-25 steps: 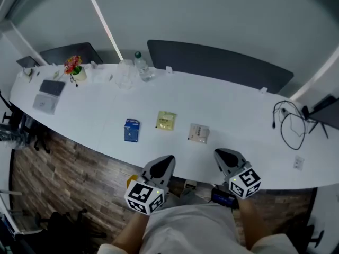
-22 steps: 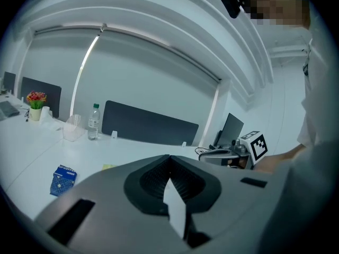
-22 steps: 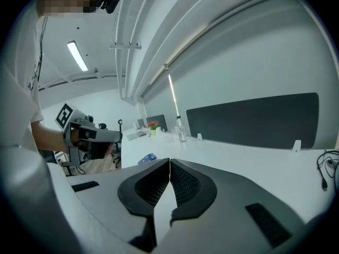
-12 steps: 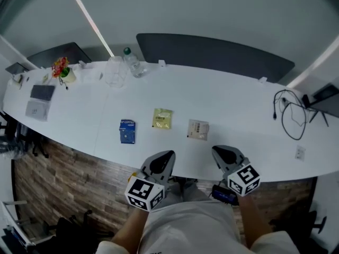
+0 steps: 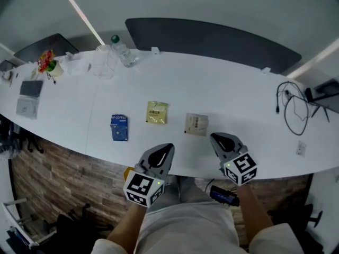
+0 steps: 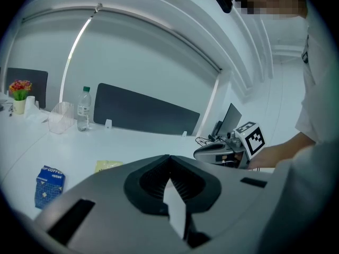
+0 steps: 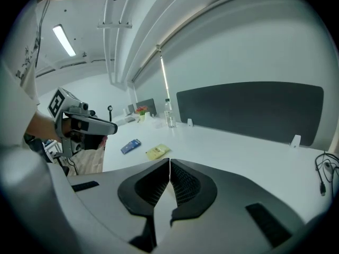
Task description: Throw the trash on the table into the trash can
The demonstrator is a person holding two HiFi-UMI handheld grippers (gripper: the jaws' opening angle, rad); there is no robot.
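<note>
Three flat packets lie in a row on the white table (image 5: 238, 94): a blue one (image 5: 119, 127), a yellow one (image 5: 157, 112) and a pale beige one (image 5: 196, 124). My left gripper (image 5: 166, 148) hovers at the table's near edge, just short of the yellow packet, its jaws shut and empty. My right gripper (image 5: 216, 137) hangs beside it, close behind the beige packet, also shut on nothing. The left gripper view shows its closed tips (image 6: 169, 156), the blue packet (image 6: 47, 184) and the yellow packet (image 6: 108, 165). The right gripper view shows its closed tips (image 7: 169, 160) and both of those packets (image 7: 130, 146) (image 7: 158, 152).
At the far left stand a water bottle (image 5: 121, 49), a clear plastic container (image 5: 103, 62), a small flower pot (image 5: 47, 62) and flat devices (image 5: 29, 89). Black cables (image 5: 291, 115) lie at the right. A dark screen (image 5: 212, 36) backs the table. No trash can shows.
Both grippers have sunk and edged forward over the table's near edge, closer to the packets. The jaws stayed shut. The packets have not moved.
</note>
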